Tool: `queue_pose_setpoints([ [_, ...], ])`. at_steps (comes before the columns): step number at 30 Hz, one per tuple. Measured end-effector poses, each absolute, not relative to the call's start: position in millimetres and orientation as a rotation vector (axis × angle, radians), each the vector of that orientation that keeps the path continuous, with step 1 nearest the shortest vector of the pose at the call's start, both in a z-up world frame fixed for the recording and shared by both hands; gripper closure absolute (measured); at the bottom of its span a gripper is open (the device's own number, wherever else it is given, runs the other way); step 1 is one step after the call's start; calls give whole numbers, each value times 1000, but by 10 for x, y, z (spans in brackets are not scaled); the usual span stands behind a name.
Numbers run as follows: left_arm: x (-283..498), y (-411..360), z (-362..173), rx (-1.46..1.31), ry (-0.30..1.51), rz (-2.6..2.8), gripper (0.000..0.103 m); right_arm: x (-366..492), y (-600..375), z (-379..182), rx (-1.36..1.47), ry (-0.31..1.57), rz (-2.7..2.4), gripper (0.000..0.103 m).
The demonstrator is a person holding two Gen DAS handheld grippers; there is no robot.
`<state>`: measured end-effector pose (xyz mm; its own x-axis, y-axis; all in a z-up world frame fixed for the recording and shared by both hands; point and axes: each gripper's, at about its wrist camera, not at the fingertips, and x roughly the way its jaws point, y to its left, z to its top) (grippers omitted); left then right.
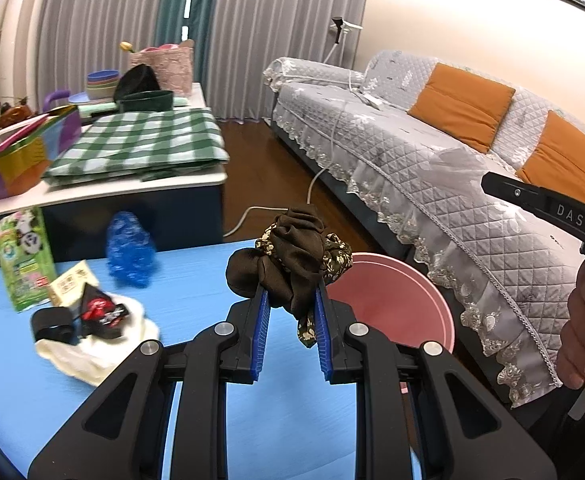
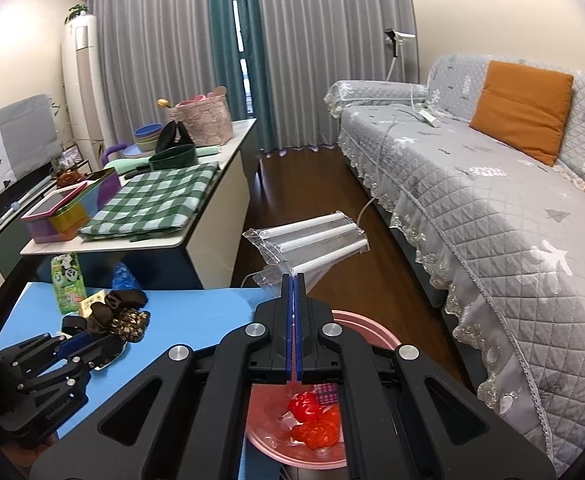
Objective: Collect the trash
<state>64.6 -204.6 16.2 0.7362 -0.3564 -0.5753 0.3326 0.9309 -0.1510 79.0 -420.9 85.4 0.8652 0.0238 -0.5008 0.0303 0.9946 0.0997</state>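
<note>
Trash lies scattered on the blue desk (image 1: pixel 20 364): at far left a green panda-print packet (image 1: pixel 24 258) stands upright, a small paper card (image 1: pixel 70 286) beside it, then a black band (image 1: pixel 51 323) and a black-and-red wrapper (image 1: pixel 102 312) resting on a crumpled white tissue (image 1: pixel 92 354), with a crumpled blue plastic bag (image 1: pixel 129 249) behind them at the desk's far edge. At center, the left gripper (image 1: pixel 292 312) has its fingers (image 1: pixel 263 320) clamped on a dark brown scrunchie (image 1: pixel 292 258), lifted above the desk just left of the pink bin (image 1: pixel 396 300). In the right wrist view, the right gripper (image 2: pixel 294 320) holds its fingers pressed together on the corner of a clear plastic pack of white sticks (image 2: pixel 312 236), above the bin, whose bottom shows red wrappers (image 2: pixel 312 420). Behind the desk stands a white cabinet (image 2: pixel 212 208) bearing a green checked cloth (image 2: pixel 152 200), a colorful box (image 2: pixel 68 208), stacked bowls (image 2: pixel 148 136) and a pink basket (image 2: pixel 202 118). To the right, across dark wood floor (image 2: pixel 292 184), a sofa (image 2: pixel 472 184) in a gray quilted cover carries orange cushions (image 2: pixel 522 110); gray and teal curtains (image 2: pixel 228 40) close the back wall.
</note>
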Motion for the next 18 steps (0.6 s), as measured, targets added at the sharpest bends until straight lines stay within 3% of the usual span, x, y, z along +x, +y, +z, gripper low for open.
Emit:
queue_pose_setpoints([
  [18,959,-2821,-43,-3,688,-487,82,939,-4556,773,138,555,-60,102],
])
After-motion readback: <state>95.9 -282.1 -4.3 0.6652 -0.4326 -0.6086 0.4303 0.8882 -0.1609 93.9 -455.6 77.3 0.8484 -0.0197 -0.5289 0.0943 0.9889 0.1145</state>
